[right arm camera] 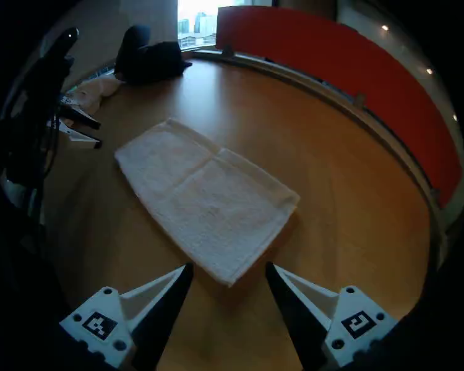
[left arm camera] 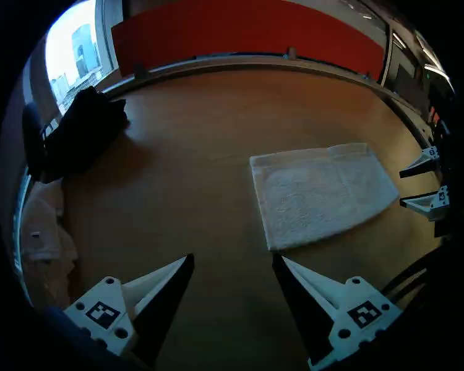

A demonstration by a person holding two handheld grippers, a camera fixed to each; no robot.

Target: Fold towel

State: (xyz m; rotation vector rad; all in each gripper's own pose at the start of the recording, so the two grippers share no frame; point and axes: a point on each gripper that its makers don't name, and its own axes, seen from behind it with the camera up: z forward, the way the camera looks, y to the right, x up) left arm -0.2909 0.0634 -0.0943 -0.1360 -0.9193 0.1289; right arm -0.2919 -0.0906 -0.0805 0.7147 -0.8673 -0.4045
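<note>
My left gripper (left arm camera: 232, 258) and right gripper (right arm camera: 229, 267) both stand spread wide, grasping nothing. The towel (right arm camera: 204, 198), a folded white terry rectangle, lies flat on the smooth wooden table (right arm camera: 331, 185). Its long axis runs from the corner between my right fingertips away toward my left gripper.

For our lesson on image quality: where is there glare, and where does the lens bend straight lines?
Left gripper view: window blown out white, red panel bowed into an arc. Right gripper view: window glares too, table edge curves, towel evenly lit.
</note>
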